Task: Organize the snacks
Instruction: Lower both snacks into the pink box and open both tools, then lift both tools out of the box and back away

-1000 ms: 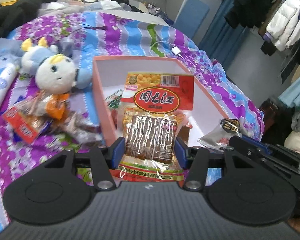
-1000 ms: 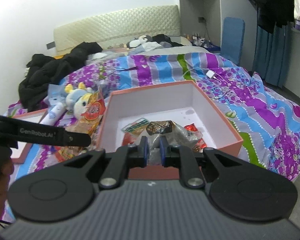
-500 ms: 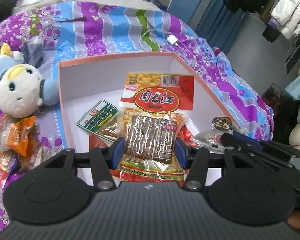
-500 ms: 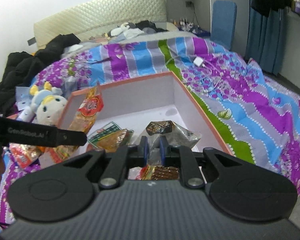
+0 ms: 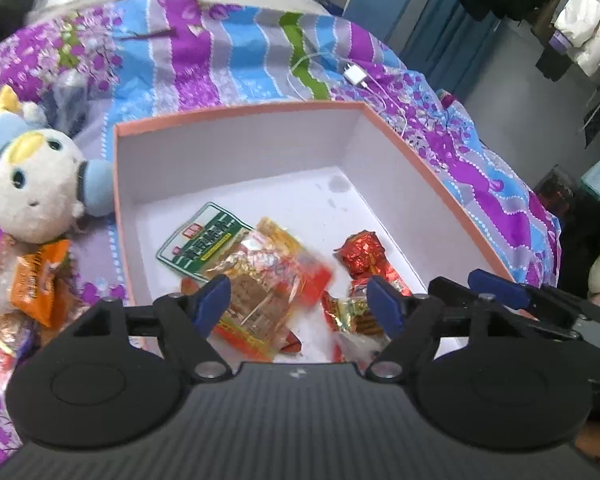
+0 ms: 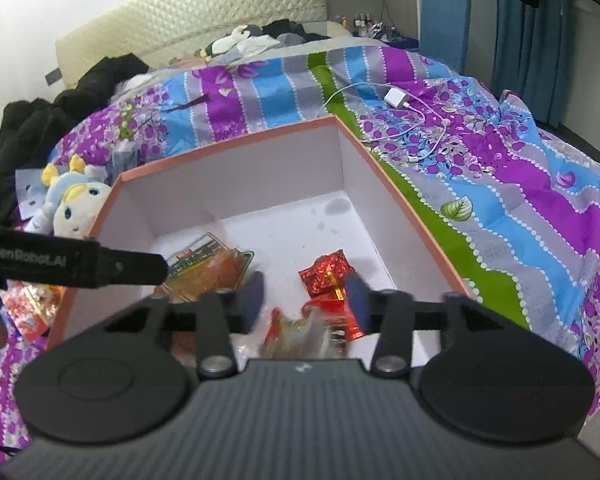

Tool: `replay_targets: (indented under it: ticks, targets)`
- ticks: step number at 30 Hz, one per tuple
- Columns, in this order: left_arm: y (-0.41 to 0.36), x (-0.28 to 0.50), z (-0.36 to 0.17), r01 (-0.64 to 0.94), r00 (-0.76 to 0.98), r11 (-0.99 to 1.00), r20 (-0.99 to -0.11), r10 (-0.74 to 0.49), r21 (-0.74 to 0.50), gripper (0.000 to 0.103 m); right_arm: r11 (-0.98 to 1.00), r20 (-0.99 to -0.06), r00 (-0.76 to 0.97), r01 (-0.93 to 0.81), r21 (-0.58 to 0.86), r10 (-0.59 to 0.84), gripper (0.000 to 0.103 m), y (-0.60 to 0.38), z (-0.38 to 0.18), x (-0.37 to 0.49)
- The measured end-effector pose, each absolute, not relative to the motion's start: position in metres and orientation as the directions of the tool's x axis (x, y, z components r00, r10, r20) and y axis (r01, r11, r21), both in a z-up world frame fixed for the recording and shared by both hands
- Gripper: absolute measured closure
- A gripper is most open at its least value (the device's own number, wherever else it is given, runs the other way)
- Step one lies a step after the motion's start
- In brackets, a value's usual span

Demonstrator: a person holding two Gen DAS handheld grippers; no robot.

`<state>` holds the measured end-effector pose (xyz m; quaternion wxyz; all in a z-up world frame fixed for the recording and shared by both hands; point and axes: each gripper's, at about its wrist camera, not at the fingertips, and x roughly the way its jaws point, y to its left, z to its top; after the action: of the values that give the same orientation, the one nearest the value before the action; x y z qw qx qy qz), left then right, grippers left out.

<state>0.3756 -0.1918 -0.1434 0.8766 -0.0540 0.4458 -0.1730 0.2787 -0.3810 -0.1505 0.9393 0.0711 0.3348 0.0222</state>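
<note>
Both tools are opening: left tool and right tool, jaws wide, are dropping their snack packets into the box.

Snack packets lie in the box on the bed, plush toy left of it.

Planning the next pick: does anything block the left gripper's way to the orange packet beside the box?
Yes: the box wall stands between the left gripper, open over the box, and the orange packet outside.
</note>
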Motion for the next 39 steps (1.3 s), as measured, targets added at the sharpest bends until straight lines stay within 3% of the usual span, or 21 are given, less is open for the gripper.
replay_targets:
  ticks: [16,39]
  targets:
    - [-0.14,0.238,-0.063,0.263,0.661,0.931,-0.655,-0.366,-0.255,0.024,0.984,-0.52,0.848,-0.01,0.176,0.102,0.052,-0.355,-0.097,0.173]
    - [-0.082,0.058,-0.041,0.216,0.752,0.946,-0.577,-0.319,-0.241,0.024,0.978,-0.433,0.882,-0.123,0.168,0.186,0.052,-0.299,-0.079,0.041]
